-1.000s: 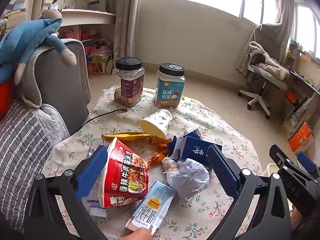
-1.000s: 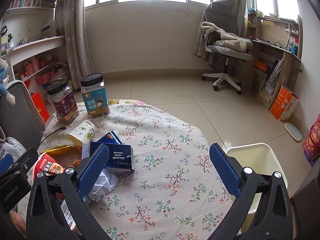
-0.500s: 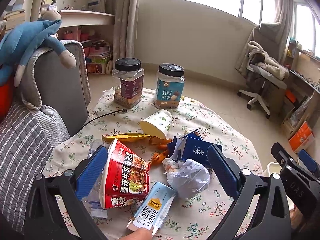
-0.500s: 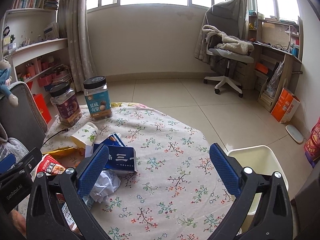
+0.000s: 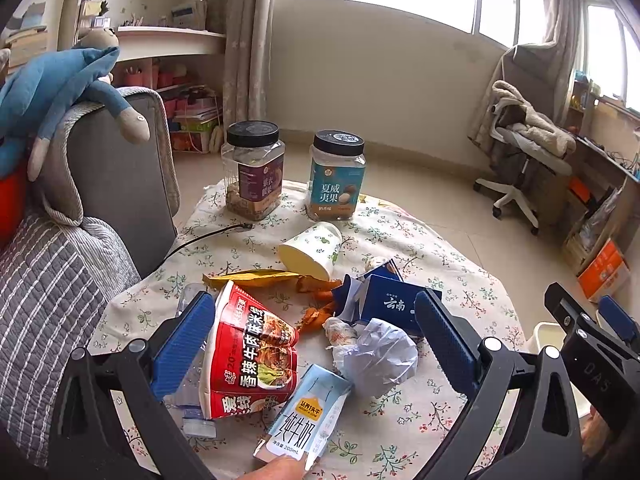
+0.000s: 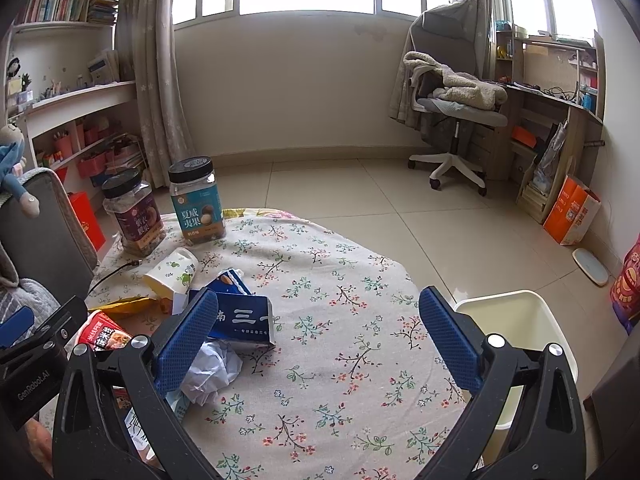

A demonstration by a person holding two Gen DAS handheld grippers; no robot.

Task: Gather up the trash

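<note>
Trash lies on a round table with a floral cloth (image 5: 404, 236): a red noodle cup (image 5: 250, 354) on its side, a milk carton (image 5: 306, 416), crumpled white paper (image 5: 376, 354), a dark blue box (image 5: 396, 306), a tipped paper cup (image 5: 314, 250), a yellow wrapper (image 5: 252, 278) and orange peel (image 5: 316, 312). My left gripper (image 5: 316, 344) is open and empty, above the noodle cup and paper. My right gripper (image 6: 320, 340) is open and empty over the cloth (image 6: 340, 280), right of the blue box (image 6: 244, 318) and paper (image 6: 210, 372). A cream bin (image 6: 532, 320) stands beside the table.
Two black-lidded snack jars (image 5: 256, 170) (image 5: 336, 176) stand at the table's far side, with a black cable (image 5: 208, 236) nearby. A grey sofa arm with a blue plush toy (image 5: 52, 88) is at left. An office chair (image 6: 452, 108) and desk are across the tiled floor.
Both grippers have shifted slightly, with the right view panning a little so the jars sit further right. Both stay open and empty; no trash has moved.
</note>
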